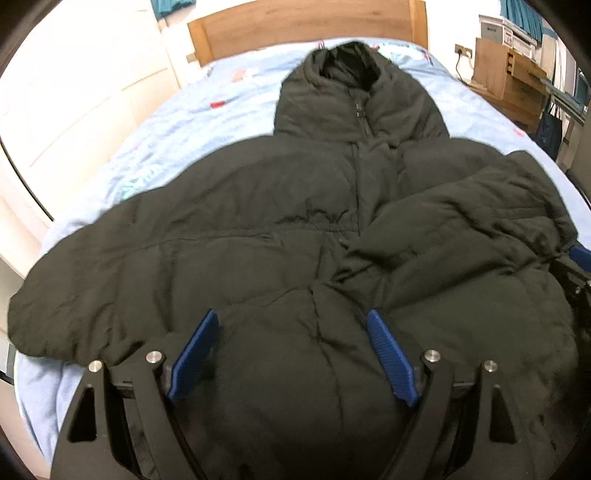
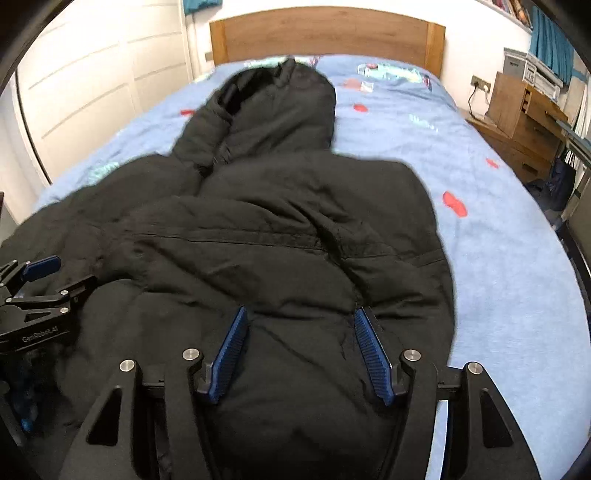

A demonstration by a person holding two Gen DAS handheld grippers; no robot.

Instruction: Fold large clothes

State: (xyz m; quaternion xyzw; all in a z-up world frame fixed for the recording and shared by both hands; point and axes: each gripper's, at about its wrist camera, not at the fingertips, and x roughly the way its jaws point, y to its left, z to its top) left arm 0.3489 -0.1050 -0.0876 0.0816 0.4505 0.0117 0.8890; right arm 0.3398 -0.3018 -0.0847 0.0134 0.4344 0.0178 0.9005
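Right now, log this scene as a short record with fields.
garment: black hooded jacket, front up, zipped
surface: bed with blue sheet
hood: toward the wooden headboard
sleeves: one spread out flat, the other folded across the chest
left gripper: open, fingers astride the hem
right gripper: open, fingers astride the hem
fold: sleeve in, body not yet folded

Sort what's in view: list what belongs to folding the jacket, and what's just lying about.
For the job:
- black puffer jacket
- left tongs
- right tongs
- bed it lies on

Lying about:
- wooden desk
- white wardrobe doors
- wooden headboard
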